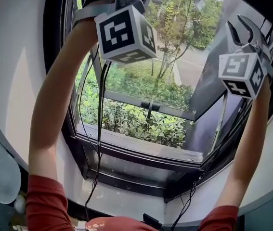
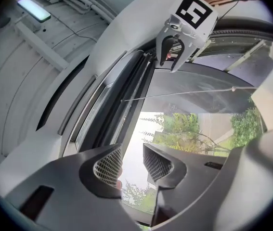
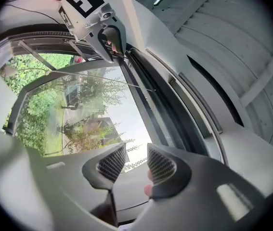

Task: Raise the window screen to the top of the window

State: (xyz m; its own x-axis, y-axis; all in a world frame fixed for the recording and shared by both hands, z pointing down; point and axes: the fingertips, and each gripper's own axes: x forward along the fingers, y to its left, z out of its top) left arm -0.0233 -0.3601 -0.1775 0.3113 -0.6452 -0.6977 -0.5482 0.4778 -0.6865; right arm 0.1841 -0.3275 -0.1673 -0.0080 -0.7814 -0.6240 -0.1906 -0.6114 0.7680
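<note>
Left gripper (image 2: 132, 160) and right gripper (image 3: 136, 163) jaws parted, empty, before the window (image 1: 146, 153); window screen itself indistinct.

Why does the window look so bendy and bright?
Head view: the wide lens bows the window frame into a curve. Left gripper view: daylight behind the left tool glares white; corners go black. Right gripper view: same glare, right tool dark against it.

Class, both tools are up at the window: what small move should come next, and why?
Probably lower both away from the window frame: the left tool and right tool stand open with nothing between their jaws, and greenery shows clearly through the opening, so the screen looks already raised.
</note>
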